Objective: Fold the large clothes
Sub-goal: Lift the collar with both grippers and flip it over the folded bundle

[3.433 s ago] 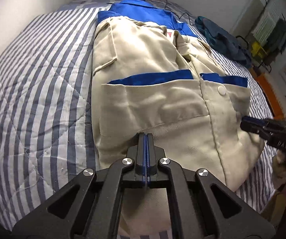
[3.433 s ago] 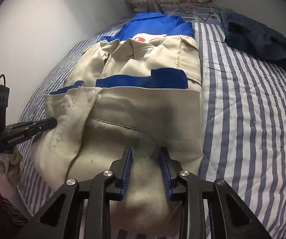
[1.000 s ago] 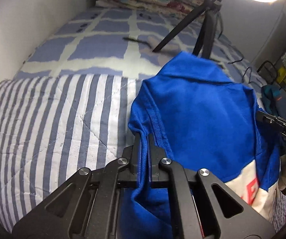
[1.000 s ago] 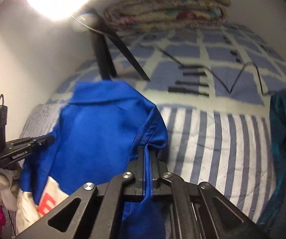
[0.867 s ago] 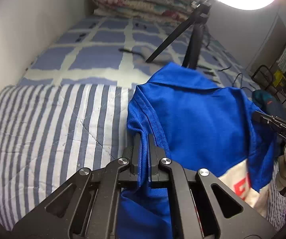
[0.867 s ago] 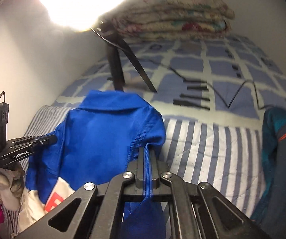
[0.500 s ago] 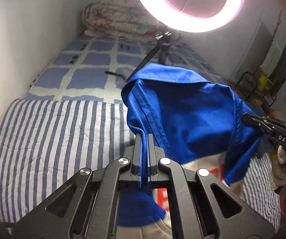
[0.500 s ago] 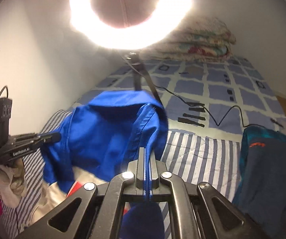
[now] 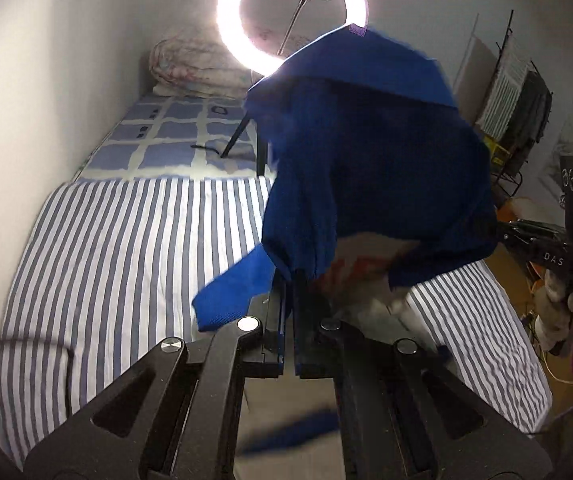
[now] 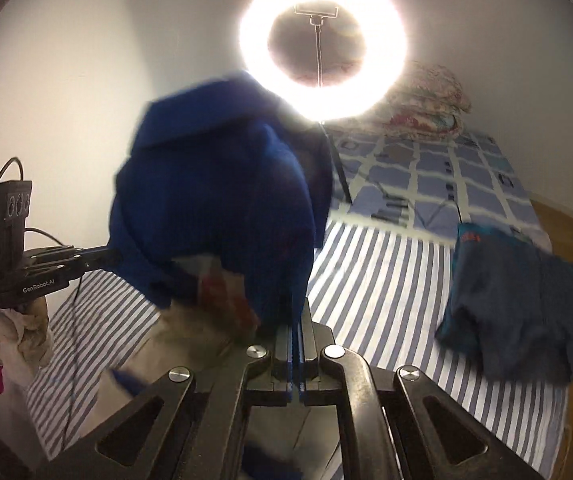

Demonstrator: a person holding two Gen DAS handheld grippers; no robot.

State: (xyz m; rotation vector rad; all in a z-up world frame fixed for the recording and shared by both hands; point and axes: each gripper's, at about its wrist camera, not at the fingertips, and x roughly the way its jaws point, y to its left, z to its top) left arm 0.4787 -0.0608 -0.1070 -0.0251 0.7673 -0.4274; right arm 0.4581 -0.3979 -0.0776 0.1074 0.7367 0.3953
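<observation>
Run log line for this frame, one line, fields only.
phase: lifting jacket off bed | left gripper: shut on jacket | right gripper: shut on jacket | jacket: raised, hanging bunched | other: dark garment on bed

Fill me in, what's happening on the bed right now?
A person holds a two-finger gripper in each hand. Both the left gripper and right gripper are shut on the blue and beige jacket, which hangs in the air above the striped bedspread, in front of the ring light. A dark garment lies aside on the bed. The fold isn't laid down yet.
</observation>
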